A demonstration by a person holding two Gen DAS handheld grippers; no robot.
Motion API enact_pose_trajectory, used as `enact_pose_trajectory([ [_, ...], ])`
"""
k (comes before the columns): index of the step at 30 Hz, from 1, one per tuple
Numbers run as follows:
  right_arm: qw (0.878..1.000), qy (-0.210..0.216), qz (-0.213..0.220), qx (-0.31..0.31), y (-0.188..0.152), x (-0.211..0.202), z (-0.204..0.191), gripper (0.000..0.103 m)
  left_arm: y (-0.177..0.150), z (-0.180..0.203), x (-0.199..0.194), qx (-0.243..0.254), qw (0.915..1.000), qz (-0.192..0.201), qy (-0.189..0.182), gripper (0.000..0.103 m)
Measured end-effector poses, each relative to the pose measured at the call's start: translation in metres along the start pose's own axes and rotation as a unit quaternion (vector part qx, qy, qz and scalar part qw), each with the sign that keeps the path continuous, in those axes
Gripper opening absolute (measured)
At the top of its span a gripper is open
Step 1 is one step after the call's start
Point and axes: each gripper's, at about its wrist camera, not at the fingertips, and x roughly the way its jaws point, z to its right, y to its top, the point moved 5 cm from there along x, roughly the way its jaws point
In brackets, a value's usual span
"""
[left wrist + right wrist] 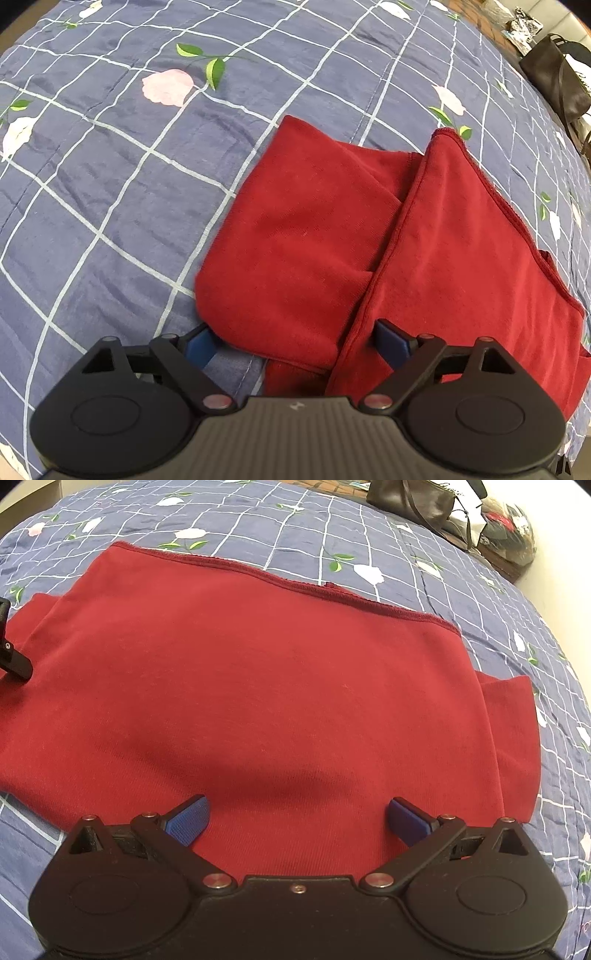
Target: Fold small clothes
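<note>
Both tongs hovered low over the folded red garment (280, 686) on the bedspread (110, 206), left tongs (295, 345) and right tongs (298, 821) spread wide, pinching nothing.

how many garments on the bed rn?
1. A single red garment lies partly folded on the blue floral bedspread, in front of both open grippers, left gripper and right gripper. Anything under its layers would be hidden.

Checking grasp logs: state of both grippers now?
Left gripper: open, holding nothing, at the red garment edge.
Right gripper: open, empty, over the garment.
</note>
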Motion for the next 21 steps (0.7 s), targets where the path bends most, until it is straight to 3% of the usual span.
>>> enact_pose_trajectory([
  [7,1.000,0.003,-0.005,-0.001,0.000,0.000,0.001,0.103,-0.001,0.008,-0.005,0.002,1.0000,0.003,0.001,0.071],
  [9,1.000,0.004,-0.010,-0.003,0.001,0.000,0.001,0.103,-0.002,0.011,-0.007,0.002,1.0000,0.004,-0.004,0.058],
  [17,0.994,0.050,-0.060,-0.070,0.015,0.000,0.005,0.103,-0.004,0.021,-0.017,0.012,0.9998,0.017,0.005,0.029],
  [21,0.995,0.040,-0.040,-0.087,0.016,-0.013,0.019,0.103,-0.005,0.028,-0.026,0.025,0.9992,0.031,0.009,0.018],
])
